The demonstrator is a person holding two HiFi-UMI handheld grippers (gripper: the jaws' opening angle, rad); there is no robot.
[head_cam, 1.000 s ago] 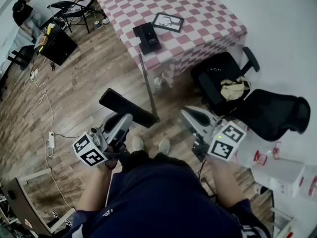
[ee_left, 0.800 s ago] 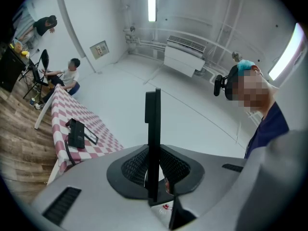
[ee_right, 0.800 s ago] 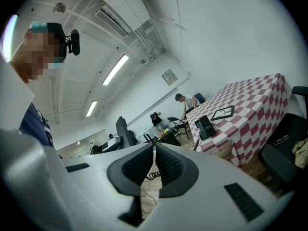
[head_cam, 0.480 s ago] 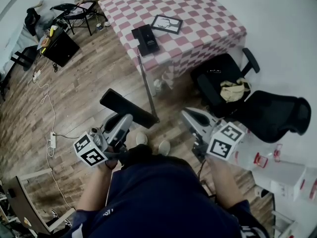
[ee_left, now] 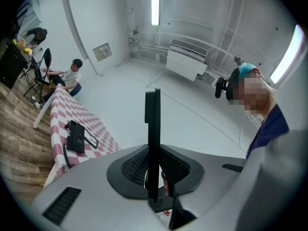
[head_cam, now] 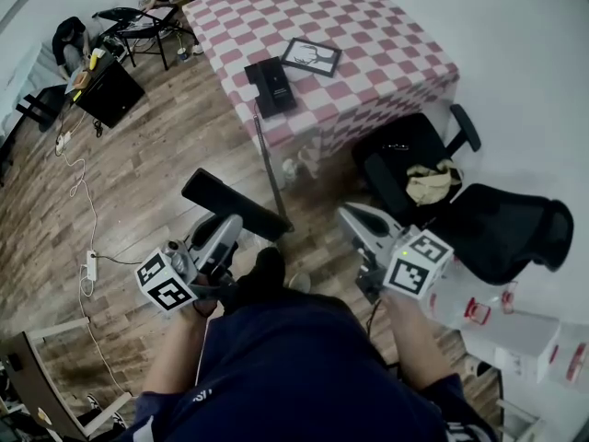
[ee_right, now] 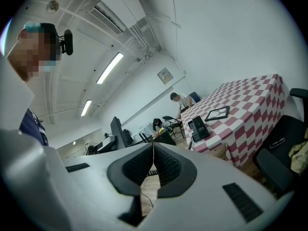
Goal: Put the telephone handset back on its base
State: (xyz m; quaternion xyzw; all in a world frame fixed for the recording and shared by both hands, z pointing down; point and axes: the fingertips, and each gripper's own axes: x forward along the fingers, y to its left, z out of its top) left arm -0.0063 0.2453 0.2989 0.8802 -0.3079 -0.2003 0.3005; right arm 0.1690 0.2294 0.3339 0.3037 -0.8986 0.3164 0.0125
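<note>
My left gripper (head_cam: pixel 235 226) is shut on the black telephone handset (head_cam: pixel 237 203), which lies crosswise in its jaws above the wood floor. In the left gripper view the handset (ee_left: pixel 153 138) shows edge-on as a thin black bar clamped between the pads. A dark cord (head_cam: pixel 270 168) runs from it up to the black base (head_cam: pixel 271 83), which sits near the front edge of the red-and-white checked table (head_cam: pixel 386 49). My right gripper (head_cam: pixel 350 217) is held beside the left with jaws shut and nothing in them. The base (ee_right: pixel 198 127) is far ahead in the right gripper view.
A black-framed picture (head_cam: pixel 311 55) lies on the table beside the base. Two black office chairs (head_cam: pixel 409 155) (head_cam: pixel 511 224) stand right of the table. Cables and a power strip (head_cam: pixel 90 267) lie on the floor at left. People sit beyond the table's far end.
Both grippers keep their pose and the handset stays clamped. The person's feet have shifted below, and the table has slid slightly lower in the head view.
</note>
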